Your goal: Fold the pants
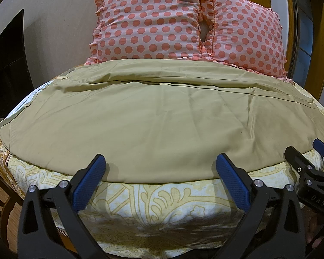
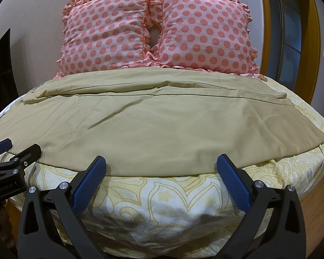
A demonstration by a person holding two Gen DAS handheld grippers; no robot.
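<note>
A: Left gripper (image 1: 161, 165) and right gripper (image 2: 161, 165) both hover at the near hem, jaws spread wide, holding nothing.

B: Risk?

A: A pinch could catch only the top layer, or the bedsheet (image 2: 166, 196) too.

B: And the khaki pants (image 1: 153, 125)?

A: Flat on the bed, long axis left to right, waistband probably at the left.

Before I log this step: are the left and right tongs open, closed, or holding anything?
Left tongs: open, holding nothing, at the near edge of the pants.
Right tongs: open, holding nothing.
</note>
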